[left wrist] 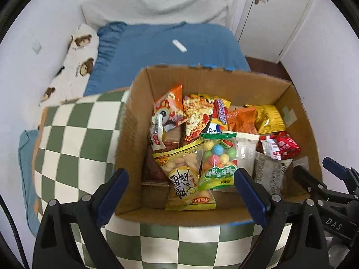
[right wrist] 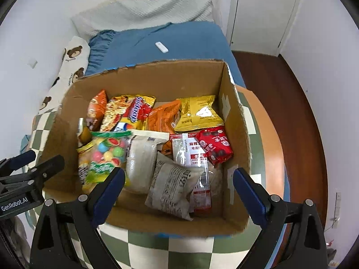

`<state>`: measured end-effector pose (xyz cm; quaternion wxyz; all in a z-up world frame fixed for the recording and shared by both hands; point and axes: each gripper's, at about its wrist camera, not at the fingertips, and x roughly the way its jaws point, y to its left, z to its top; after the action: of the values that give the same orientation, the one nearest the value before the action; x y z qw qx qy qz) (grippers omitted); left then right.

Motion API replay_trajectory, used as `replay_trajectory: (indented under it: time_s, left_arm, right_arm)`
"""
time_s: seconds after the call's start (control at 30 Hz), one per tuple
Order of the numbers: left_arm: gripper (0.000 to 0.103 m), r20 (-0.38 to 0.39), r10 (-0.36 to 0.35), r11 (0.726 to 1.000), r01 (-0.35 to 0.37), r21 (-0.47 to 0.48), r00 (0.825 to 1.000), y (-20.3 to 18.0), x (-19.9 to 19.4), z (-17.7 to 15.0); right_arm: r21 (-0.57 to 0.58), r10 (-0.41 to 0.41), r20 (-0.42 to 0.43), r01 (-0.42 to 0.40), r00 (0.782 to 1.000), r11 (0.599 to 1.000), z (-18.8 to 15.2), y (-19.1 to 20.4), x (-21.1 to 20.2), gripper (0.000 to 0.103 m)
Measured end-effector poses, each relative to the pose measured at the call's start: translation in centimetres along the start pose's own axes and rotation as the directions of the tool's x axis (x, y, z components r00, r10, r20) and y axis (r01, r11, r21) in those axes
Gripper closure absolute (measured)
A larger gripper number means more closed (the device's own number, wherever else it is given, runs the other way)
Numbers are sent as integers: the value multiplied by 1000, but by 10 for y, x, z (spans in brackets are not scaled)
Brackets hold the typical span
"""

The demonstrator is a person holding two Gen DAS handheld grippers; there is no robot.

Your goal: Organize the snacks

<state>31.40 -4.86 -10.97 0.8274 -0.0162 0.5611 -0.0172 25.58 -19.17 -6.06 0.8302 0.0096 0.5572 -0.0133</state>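
An open cardboard box (left wrist: 202, 76) (right wrist: 145, 78) rests on a green and white checked cushion (left wrist: 74, 139) and holds several snack packets. In the left wrist view, a yellow cracker bag (left wrist: 186, 174) and a bag of coloured candy balls (left wrist: 218, 159) lie near the front. A red packet (right wrist: 215, 145), a grey-white packet (right wrist: 170, 183) and a yellow packet (right wrist: 197, 114) fill the right half. My left gripper (left wrist: 182, 192) hovers open above the box's near left side, holding nothing. My right gripper (right wrist: 179, 190) hovers open above the near right side, also holding nothing.
The cushion sits on a bed with a blue sheet (left wrist: 168, 51), where a small white remote-like object (left wrist: 179, 45) lies. A bear-print pillow (left wrist: 78, 60) leans by the left wall. Dark wooden floor (right wrist: 280, 103) and a white door (right wrist: 258, 11) are at the right.
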Motion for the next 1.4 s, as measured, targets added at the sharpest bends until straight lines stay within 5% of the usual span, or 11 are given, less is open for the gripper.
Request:
replay_trajectory:
  time_s: [0.47,0.83,1.3,1.4]
  left_arm:
    - [7,210,-11,1000,10,8,978,-2,-109,-74]
    - [7,336,3,1000,-5,5,942,-1,-184,-135]
    - [7,383,20,1000,-22,0,924,1,-211,-163]
    - [0,378,21,1000,-24,3,926,-1,-204,-157]
  right_arm:
    - [-16,17,199,-14,980,1000,-67,1,-115,2]
    - [-50,19,362,-1,932,999,-133,14,-217,1]
    - [-59,25,430,0,902,998,-168,18,-268,0]
    - [-45,8,431,13,902,999,-164,15,-261,0]
